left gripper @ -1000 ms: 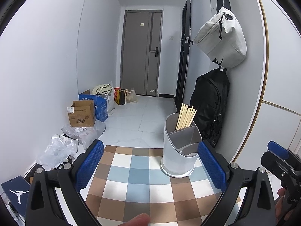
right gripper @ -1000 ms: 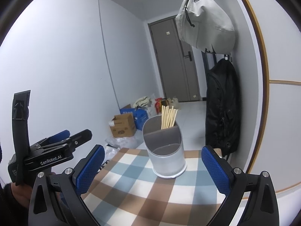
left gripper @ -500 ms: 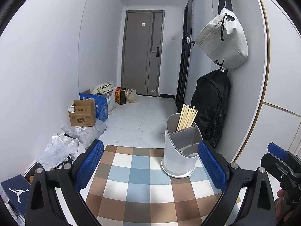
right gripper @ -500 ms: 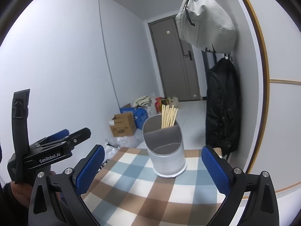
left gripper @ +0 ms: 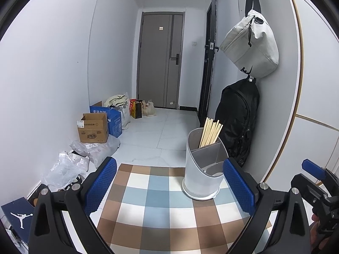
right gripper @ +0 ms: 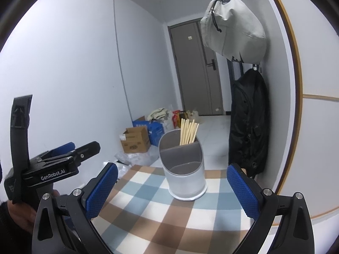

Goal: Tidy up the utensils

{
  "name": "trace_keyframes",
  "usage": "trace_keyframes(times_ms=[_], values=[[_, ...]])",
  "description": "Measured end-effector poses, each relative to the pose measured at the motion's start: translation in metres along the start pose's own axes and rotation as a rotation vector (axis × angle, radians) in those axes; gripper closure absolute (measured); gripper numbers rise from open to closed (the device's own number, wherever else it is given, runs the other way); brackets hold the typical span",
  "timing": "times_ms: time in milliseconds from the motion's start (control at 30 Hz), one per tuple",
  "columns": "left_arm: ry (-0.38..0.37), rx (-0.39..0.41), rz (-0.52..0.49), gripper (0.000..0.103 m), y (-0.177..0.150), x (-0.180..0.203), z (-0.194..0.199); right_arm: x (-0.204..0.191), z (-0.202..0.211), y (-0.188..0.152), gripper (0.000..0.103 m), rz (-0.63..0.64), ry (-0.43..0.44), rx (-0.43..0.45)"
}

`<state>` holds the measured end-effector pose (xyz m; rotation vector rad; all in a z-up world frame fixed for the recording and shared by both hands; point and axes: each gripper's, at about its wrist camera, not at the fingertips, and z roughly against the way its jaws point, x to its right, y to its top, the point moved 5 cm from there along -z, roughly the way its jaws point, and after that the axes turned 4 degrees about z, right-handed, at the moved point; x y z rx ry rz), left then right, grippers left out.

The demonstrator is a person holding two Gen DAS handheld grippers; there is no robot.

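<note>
Since a second ago little has shifted: the thumb tip at the lower edge of the left view is gone, and the holder sits as before.

Left wrist view: the left gripper (left gripper: 169,185) has its blue pads spread wide, holding nothing, above the checked worktop (left gripper: 156,213). The grey utensil holder (left gripper: 202,175) stands upright near the far right edge, chopsticks (left gripper: 209,132) in its rear compartment; the front compartment's contents are hard to make out.

Right wrist view: the right gripper (right gripper: 172,191) is likewise spread and bare, the holder ahead between its pads and apart from them.
</note>
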<state>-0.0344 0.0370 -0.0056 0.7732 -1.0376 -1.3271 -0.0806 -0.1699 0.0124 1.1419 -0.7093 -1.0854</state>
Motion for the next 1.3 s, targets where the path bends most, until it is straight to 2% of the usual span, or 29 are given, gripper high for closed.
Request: trace_keyframes(times_ms=[367, 1300], values=[[-0.018, -0.056, 0.109, 0.005, 0.002, -0.017, -0.007, -0.003, -0.001, 0.0, 0.0, 0.005, 0.004, -0.004], [0.013, -0.05, 0.03, 0.005, -0.002, -0.009, -0.008, 0.001, -0.003, 0.001, 0.0, -0.036, 0.014, -0.019]])
